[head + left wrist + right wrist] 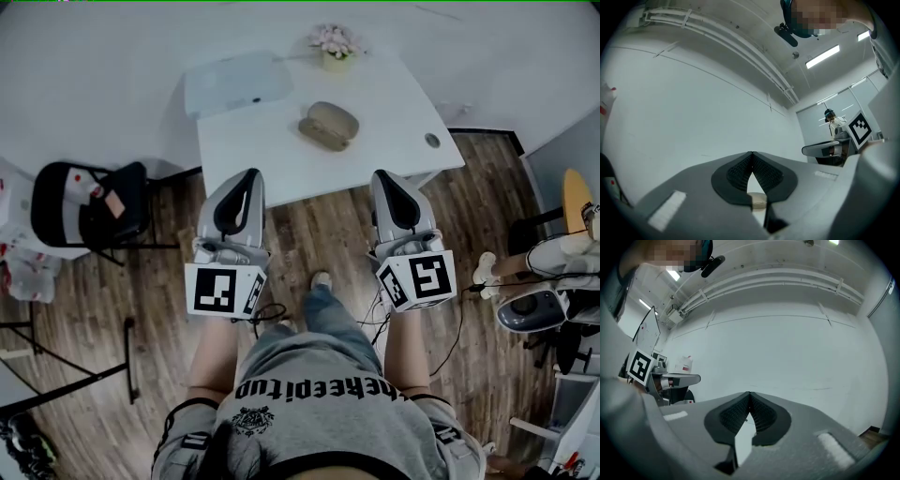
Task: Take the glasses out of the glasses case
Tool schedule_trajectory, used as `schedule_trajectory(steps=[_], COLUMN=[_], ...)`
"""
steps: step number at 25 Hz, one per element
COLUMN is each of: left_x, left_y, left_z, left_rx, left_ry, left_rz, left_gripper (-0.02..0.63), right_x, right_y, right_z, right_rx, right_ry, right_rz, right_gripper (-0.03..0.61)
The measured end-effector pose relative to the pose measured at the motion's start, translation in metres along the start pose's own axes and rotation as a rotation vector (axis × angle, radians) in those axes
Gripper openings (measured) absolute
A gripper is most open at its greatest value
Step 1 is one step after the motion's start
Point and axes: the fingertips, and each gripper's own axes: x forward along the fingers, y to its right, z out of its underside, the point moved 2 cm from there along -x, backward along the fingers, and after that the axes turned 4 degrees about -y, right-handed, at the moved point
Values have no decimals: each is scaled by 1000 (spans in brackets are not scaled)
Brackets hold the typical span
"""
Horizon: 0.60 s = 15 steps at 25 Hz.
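Left hand-held gripper and right hand-held gripper were both pinched shut and empty. The olive-tan oval glasses case lay ahead between them on the white surface, rounded, smooth and seemingly closed. Risk: closed jaws would skid the slick shell away rather than lift its lid.

Matt glasses case; wood-plank floor

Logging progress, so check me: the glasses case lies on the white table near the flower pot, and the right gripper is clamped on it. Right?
The right gripper is shut on nothing; the head view shows the glasses case lying untouched on the white table, near the flower pot.
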Motion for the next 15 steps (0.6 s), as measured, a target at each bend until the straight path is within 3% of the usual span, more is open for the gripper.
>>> schedule_trajectory(steps=[15], left_x=[91], left_y=[-5], left_z=[7], left_rx=[9], left_ry=[5], left_rz=[-83], left_gripper=[18], right_x=[79], right_y=[76], right_z=[3], right_rx=[-5], right_ry=[4], right_rz=[-107], right_gripper=[2])
